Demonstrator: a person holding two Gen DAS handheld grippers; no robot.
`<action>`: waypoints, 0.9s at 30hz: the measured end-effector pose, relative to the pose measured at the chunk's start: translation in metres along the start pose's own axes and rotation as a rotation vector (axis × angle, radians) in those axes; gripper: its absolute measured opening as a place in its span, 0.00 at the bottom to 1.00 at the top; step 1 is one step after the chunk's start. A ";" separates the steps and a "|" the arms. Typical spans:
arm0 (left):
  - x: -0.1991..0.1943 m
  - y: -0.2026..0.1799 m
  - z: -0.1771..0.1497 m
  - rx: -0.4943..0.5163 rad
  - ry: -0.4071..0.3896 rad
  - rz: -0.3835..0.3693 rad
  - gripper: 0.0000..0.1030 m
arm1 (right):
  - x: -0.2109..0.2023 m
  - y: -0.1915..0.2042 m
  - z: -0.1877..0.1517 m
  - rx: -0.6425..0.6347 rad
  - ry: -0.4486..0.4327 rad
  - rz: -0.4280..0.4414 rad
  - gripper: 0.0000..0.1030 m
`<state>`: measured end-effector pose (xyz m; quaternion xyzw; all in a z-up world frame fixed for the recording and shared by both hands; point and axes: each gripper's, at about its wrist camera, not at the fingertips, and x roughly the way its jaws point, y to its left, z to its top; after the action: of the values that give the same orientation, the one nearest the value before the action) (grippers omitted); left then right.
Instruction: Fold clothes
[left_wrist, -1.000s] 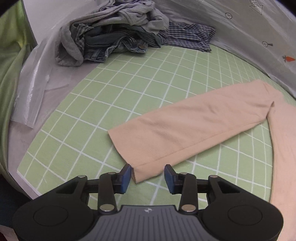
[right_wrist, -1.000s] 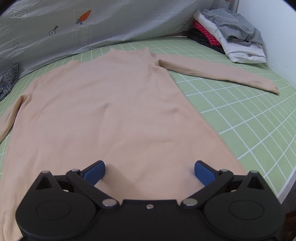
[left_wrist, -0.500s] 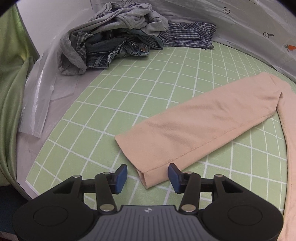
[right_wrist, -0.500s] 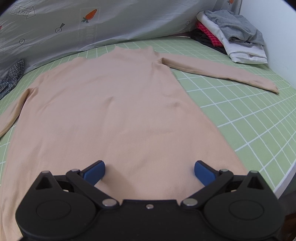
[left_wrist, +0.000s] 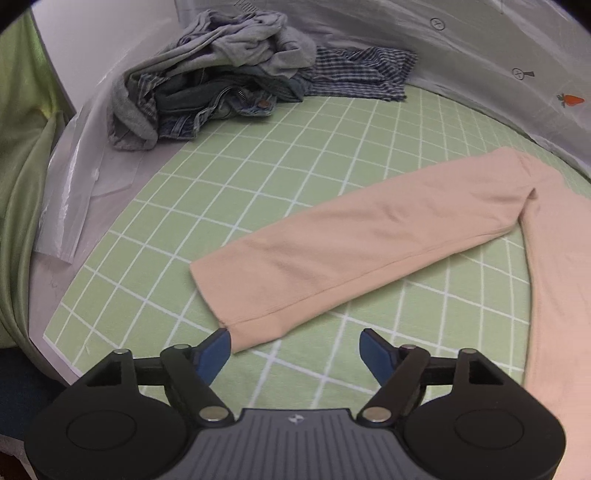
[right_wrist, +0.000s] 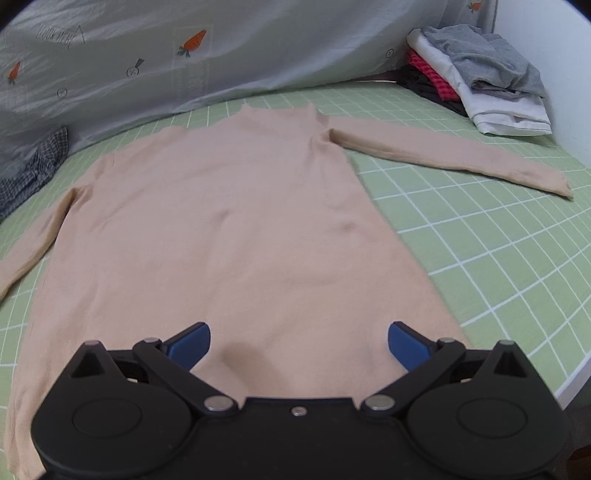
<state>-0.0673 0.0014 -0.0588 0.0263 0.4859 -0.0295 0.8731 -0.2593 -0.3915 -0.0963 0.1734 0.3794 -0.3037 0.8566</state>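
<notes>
A beige long-sleeved top (right_wrist: 229, 229) lies flat on the green checked sheet (right_wrist: 498, 258), both sleeves spread out. In the left wrist view its left sleeve (left_wrist: 362, 243) runs toward me, the cuff (left_wrist: 243, 321) just ahead of my left gripper (left_wrist: 295, 345). That gripper's jaws are opening, and only the cuff's near corner reaches the left blue pad; nothing is held. My right gripper (right_wrist: 299, 341) stands open over the top's lower hem, empty. The right sleeve (right_wrist: 450, 155) stretches toward the bed's right edge.
A crumpled heap of grey clothes, jeans (left_wrist: 207, 92) and a checked shirt (left_wrist: 358, 74) sits at the far left. A stack of folded clothes (right_wrist: 480, 85) rests at the far right by the wall. A grey carrot-print cover (right_wrist: 221, 55) bounds the far side. The bed's edge (right_wrist: 569, 384) is near right.
The left gripper's jaws have spread much wider and it has drawn back from the cuff, which lies flat. The right gripper has shifted slightly; its jaws stay wide.
</notes>
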 end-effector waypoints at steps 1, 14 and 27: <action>-0.003 -0.010 0.000 0.004 -0.006 -0.007 0.78 | 0.000 -0.008 0.004 0.006 -0.003 0.001 1.00; -0.038 -0.171 -0.034 0.039 -0.028 -0.070 0.84 | 0.050 -0.183 0.073 0.151 -0.010 -0.153 1.00; -0.068 -0.245 -0.061 0.038 -0.029 0.024 0.84 | 0.124 -0.333 0.164 0.247 -0.002 -0.293 0.96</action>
<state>-0.1740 -0.2362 -0.0376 0.0481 0.4722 -0.0286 0.8797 -0.3217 -0.7776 -0.1046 0.2197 0.3594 -0.4696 0.7759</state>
